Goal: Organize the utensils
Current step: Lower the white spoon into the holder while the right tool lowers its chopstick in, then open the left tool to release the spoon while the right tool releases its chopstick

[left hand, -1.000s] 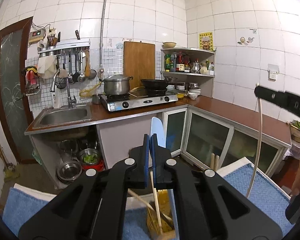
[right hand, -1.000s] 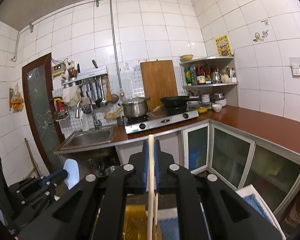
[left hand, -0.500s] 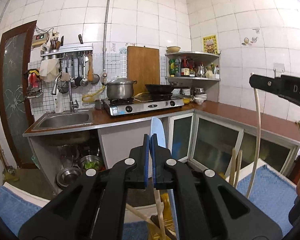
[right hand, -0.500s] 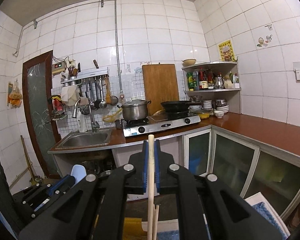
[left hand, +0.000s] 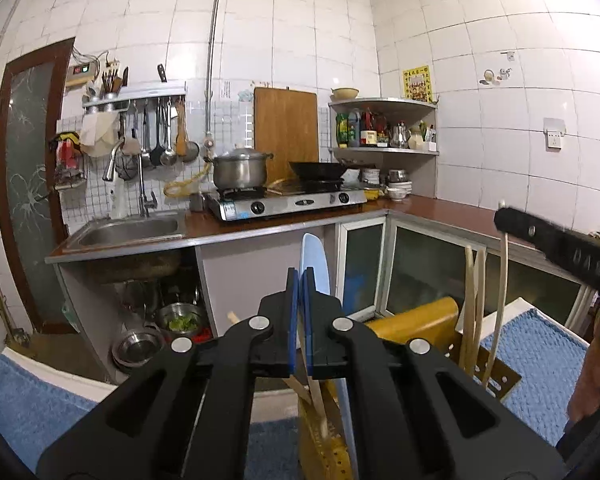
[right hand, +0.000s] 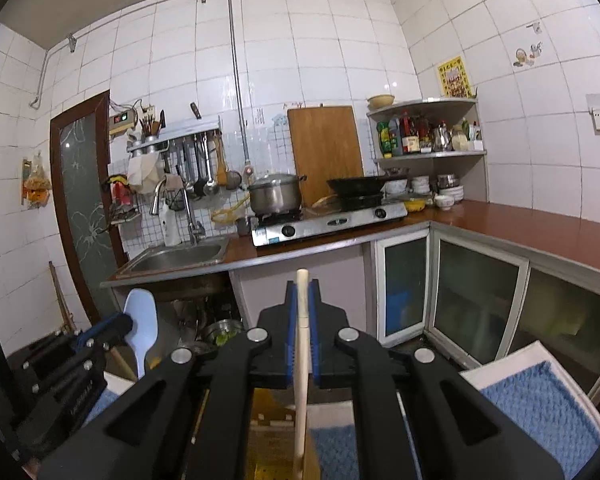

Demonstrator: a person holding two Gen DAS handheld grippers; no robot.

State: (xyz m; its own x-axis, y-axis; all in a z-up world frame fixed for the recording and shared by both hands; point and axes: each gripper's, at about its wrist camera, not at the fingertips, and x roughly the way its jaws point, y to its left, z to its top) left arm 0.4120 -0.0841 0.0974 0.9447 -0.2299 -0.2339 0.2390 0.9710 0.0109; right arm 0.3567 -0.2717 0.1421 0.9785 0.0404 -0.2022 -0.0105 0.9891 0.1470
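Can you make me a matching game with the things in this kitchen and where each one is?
Things:
1. silver pot
2. light blue spatula
3. cream chopstick
4. wooden cutting board

Places:
A. leaning against the tiled wall
B. on the stove
C. pinched in the left gripper
D. pinched in the right gripper

Pairs: 1-B, 2-C, 3-D, 4-A

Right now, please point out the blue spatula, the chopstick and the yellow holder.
Blue spatula [left hand: 314, 258], left wrist view, blade.
Chopstick [right hand: 302, 320], right wrist view, upper shaft.
Yellow holder [left hand: 416, 318], left wrist view, back wall.
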